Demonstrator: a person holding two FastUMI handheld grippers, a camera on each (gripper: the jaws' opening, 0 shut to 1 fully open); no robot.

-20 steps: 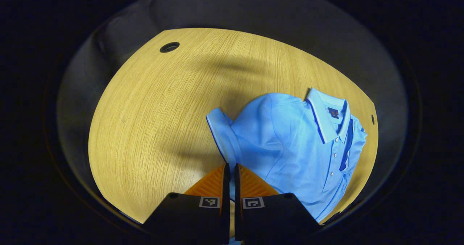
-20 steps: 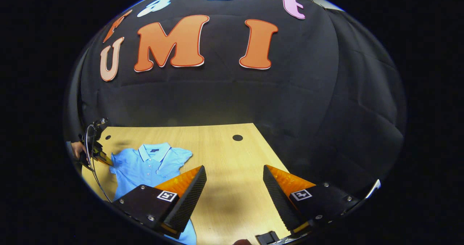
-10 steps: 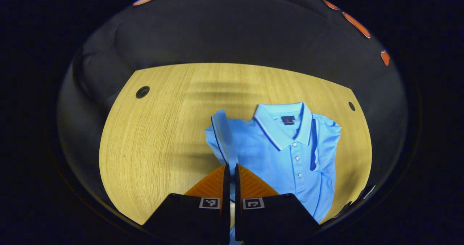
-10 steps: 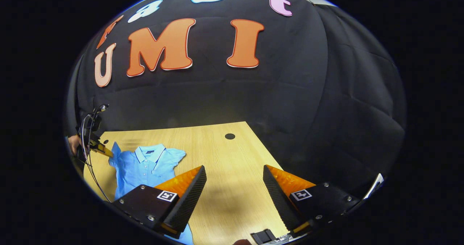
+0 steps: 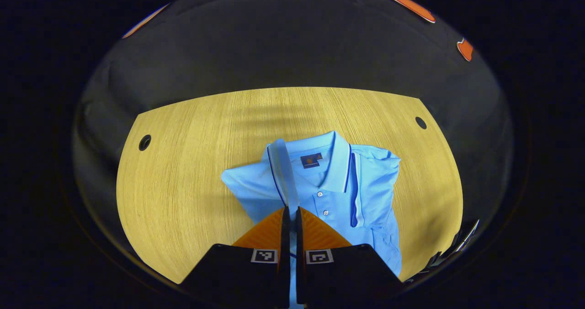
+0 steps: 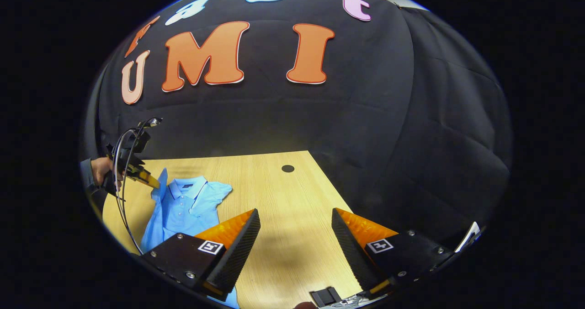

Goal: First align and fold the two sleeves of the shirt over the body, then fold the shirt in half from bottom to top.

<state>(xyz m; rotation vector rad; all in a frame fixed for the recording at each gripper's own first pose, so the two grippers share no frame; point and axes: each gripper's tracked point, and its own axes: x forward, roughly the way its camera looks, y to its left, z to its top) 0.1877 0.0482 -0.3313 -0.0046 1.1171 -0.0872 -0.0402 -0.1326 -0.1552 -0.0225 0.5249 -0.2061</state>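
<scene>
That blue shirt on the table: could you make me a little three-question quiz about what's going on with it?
1. True or false: the left gripper is shut on the shirt's sleeve.
2. The right gripper is: A) open above bare table; B) clamped on the collar.
3. Fill in: the other sleeve lies ___ on the table.

Key: 1 true; 2 A; 3 spread flat, unfolded.

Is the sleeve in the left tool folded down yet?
Not yet. The left tool is shut on the sleeve, which stands lifted over the shirt.
</scene>
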